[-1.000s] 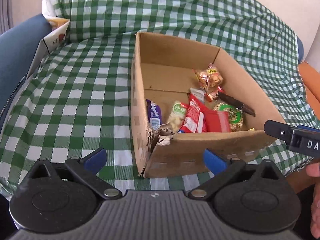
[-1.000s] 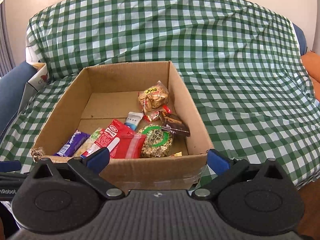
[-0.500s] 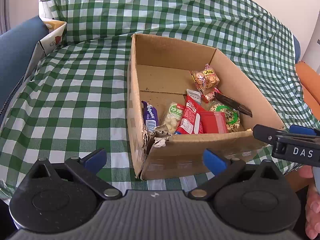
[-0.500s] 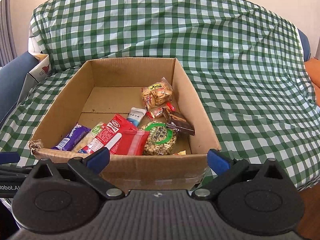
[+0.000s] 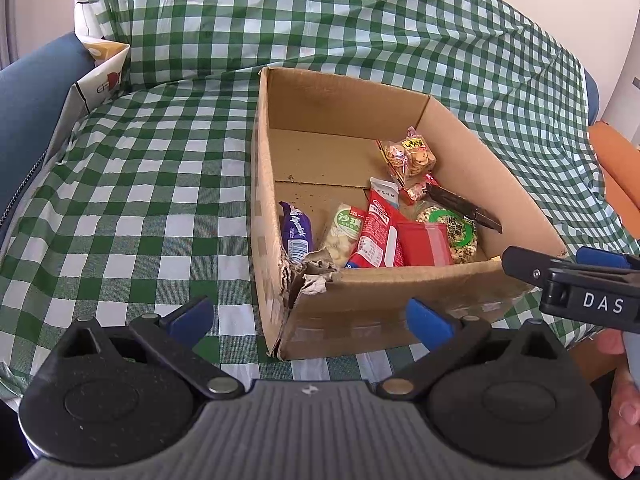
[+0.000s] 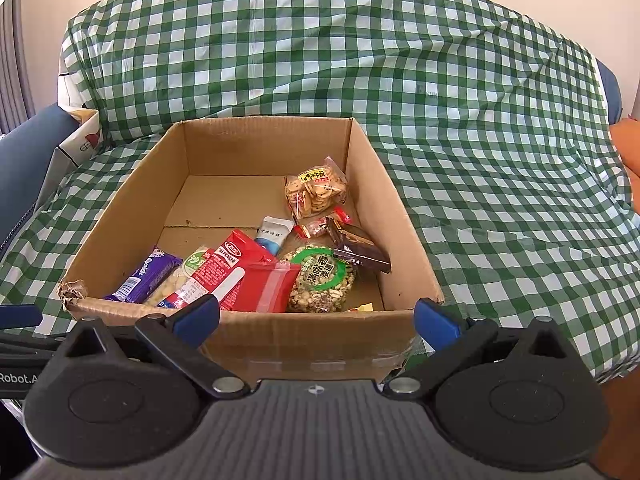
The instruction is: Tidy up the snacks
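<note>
Several snacks (image 6: 256,276) lengthwise in cardboard box (image 6: 312,336)

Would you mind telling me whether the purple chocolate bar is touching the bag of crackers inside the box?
Apart. The right wrist view shows the purple chocolate bar and bag of crackers separated by bare box floor.

Yellow packet (image 6: 365,307) behind box wall (image 6: 312,332)

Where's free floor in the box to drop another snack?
Bare floor of the cardboard box: the back-left part, between the left wall, the far wall and the purple bar. The near half and right side are packed: red pouch, nut pack, cracker bag. Outside, the checked cloth left of the box is open.
</note>
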### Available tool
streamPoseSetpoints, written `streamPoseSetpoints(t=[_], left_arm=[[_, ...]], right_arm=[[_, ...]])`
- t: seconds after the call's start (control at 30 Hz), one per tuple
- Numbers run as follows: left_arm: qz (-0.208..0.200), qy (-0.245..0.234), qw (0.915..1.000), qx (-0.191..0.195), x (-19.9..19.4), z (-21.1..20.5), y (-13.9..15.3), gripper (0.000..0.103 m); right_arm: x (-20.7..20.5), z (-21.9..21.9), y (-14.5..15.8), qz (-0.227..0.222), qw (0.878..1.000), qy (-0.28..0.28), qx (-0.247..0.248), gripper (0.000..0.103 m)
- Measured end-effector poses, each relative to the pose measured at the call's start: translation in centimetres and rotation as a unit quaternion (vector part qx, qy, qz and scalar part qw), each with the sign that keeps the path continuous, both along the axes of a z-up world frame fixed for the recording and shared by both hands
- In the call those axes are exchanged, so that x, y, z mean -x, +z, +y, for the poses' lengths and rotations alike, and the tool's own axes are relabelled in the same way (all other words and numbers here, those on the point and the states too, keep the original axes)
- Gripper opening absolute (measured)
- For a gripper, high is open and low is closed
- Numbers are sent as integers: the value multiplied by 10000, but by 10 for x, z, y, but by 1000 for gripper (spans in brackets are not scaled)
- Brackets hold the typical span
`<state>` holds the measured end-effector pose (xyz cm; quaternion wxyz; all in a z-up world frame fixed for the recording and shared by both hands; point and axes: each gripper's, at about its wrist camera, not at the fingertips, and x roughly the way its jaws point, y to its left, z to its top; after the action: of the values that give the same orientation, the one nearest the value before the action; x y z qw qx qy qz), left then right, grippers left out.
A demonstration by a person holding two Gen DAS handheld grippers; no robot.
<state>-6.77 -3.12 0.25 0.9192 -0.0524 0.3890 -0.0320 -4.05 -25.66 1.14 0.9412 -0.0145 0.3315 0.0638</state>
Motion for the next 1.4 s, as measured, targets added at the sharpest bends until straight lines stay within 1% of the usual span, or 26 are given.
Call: streamPoseSetpoints(t=[1.07,1.4], left_arm=[[-27,-16,10000,9,0,-1,2,103],[-70,-45,10000,18,0,-2,5,103]], right_arm=[[-1,2,1,-48,9999,53,77,102],[0,3,4,-100,9999,-1,-38,102]])
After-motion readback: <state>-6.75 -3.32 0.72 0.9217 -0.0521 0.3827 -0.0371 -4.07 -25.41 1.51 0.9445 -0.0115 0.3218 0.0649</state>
